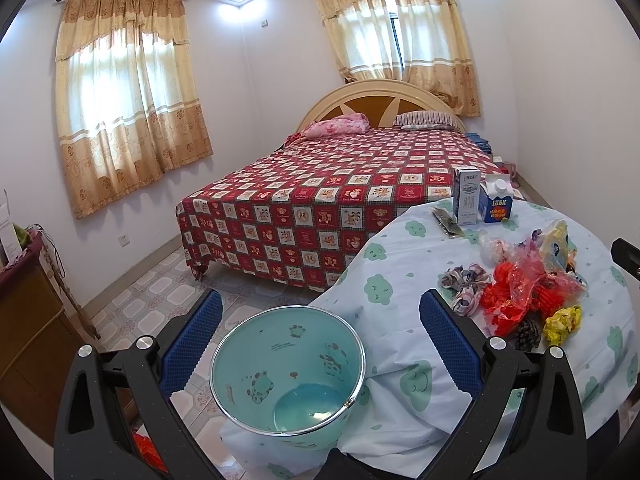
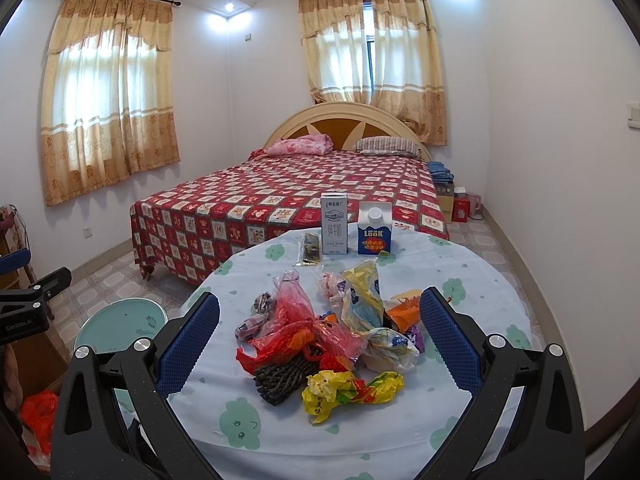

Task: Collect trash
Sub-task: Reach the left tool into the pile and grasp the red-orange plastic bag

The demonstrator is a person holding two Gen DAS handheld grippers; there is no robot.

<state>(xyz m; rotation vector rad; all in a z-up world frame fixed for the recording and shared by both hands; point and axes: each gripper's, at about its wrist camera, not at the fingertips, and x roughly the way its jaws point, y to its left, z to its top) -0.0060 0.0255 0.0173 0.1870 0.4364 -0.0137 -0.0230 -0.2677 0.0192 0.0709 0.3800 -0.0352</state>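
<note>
Right gripper [image 2: 320, 336] fingers spread wide, empty, hovering over the wrapper pile [image 2: 328, 332] mid-counter [image 2: 480, 280]; pile lies between them, untouched. Wrappers light, crinkly, slippery: pinch a bunched fold. Left gripper [image 1: 320, 336] fingers also spread, framing the empty teal bin [image 1: 288, 376] beside the counter

Bed [image 2: 288, 200] under red patterned cover, pink blanket [image 2: 300, 145] (bunched by headboard), striped pillow [image 2: 386, 145], beige curtains [image 1: 128, 96]
</note>
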